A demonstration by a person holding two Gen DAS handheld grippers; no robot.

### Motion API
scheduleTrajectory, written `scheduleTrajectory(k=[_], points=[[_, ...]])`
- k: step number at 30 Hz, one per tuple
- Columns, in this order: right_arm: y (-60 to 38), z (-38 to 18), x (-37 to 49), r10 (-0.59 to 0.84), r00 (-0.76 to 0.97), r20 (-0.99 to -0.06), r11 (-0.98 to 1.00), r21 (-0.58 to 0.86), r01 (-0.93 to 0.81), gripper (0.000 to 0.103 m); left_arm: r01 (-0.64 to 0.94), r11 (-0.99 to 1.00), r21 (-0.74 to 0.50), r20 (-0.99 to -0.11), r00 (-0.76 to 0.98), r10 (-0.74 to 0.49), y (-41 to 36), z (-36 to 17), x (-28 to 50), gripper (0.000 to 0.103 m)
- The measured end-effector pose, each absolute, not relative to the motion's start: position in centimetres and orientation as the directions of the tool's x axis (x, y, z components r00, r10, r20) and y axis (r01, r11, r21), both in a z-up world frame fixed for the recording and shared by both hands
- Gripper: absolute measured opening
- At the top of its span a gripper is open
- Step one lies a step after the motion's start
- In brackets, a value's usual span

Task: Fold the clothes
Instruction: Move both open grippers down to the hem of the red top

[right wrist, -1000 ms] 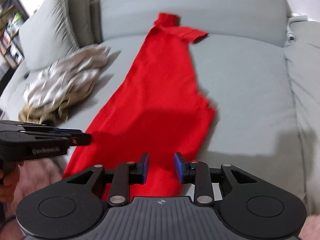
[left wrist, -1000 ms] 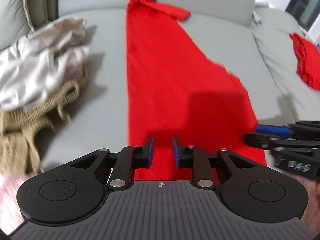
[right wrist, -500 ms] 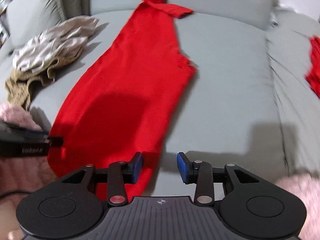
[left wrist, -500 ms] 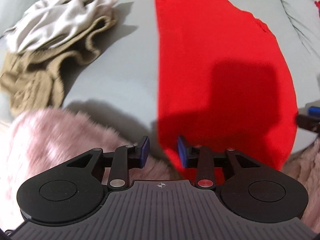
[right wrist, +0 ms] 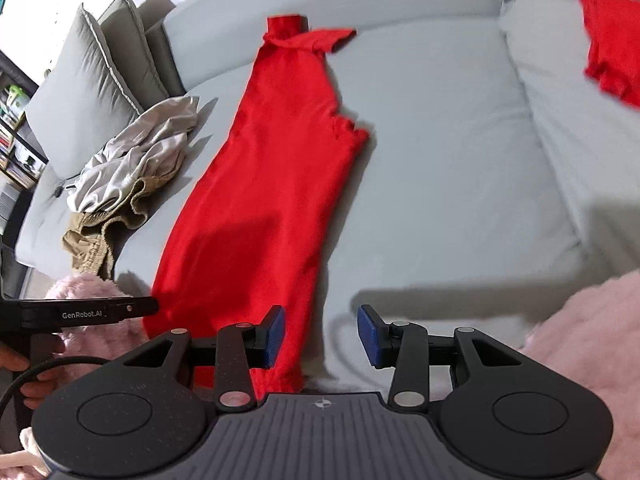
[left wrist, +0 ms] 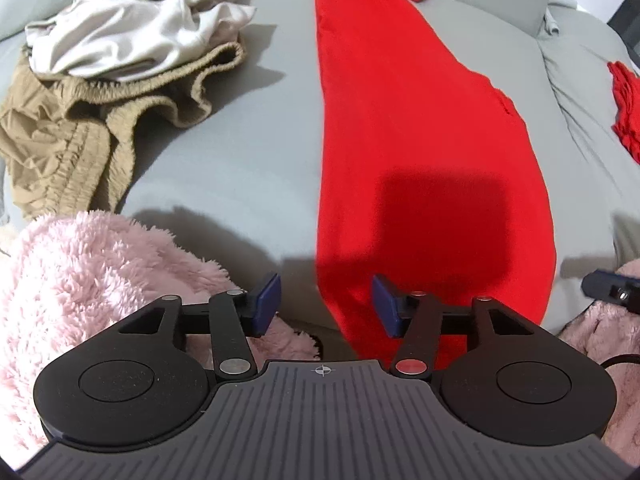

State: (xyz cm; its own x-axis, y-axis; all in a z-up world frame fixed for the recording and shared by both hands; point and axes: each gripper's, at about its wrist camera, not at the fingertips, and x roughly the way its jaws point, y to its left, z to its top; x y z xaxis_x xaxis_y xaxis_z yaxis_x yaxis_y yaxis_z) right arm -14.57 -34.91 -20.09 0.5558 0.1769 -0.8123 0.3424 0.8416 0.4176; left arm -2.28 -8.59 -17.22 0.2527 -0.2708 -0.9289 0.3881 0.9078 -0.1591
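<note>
The red shirt (left wrist: 420, 128) is lying flat and lengthwise on the grey sofa (left wrist: 248, 168), a smooth knit folded into a long narrow strip that is tapering toward the backrest, with one short sleeve (right wrist: 320, 40) sticking out sideways near the collar and a ragged notch showing along its right edge. To its left a crumpled pile is sitting: a silky off-white garment (left wrist: 132, 28) on top of tan shorts (left wrist: 72, 128) with a gathered elastic waistband. A second red garment (right wrist: 608, 56) is lying on the neighbouring cushion, cut off by the picture edge. Fluffy pink fabric (left wrist: 88, 288) is filling both lower corners; what it belongs to is hard to make out. The left hand-held gripper (left wrist: 326, 306) is hovering over the shirt's near left edge with its jaws opening, the hem lying below the gap and neither blue pad pressing on it. The right hand-held gripper (right wrist: 320, 334) is standing released over the shirt's near right edge, cloth beneath its left pad and bare cushion beneath the right. The shirt's nearest end is hidden under both gripper bodies. Compared with a second ago, both grippers are now sitting farther apart, each at an outer edge of the strip, and both gaps are standing wider.
</note>
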Motion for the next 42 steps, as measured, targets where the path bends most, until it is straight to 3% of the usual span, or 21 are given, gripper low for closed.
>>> scheduleTrajectory(k=[8,29,42], points=[[-34.9,-21.6,-13.4,0.278,0.532,-0.8,0.791,0.505,0.346,0.044,0.374,0.915,-0.149,-0.949,0.205,-0.238,-10.4,-18.7,-1.7,0.058],[-35.8,-22.9,-12.0,0.315,0.568,-0.76,0.771,0.554,0.314,0.047,0.384,0.901,-0.203,-0.943,0.171,-0.285,-11.1,-19.7,-0.6,0.052],[-34.8,-22.6,-11.9,0.278,0.553,-0.785,0.821,0.493,0.287,0.047,0.41,0.898,-0.157,-0.951,0.183,-0.25,-11.8,-19.6,-0.6,0.054]])
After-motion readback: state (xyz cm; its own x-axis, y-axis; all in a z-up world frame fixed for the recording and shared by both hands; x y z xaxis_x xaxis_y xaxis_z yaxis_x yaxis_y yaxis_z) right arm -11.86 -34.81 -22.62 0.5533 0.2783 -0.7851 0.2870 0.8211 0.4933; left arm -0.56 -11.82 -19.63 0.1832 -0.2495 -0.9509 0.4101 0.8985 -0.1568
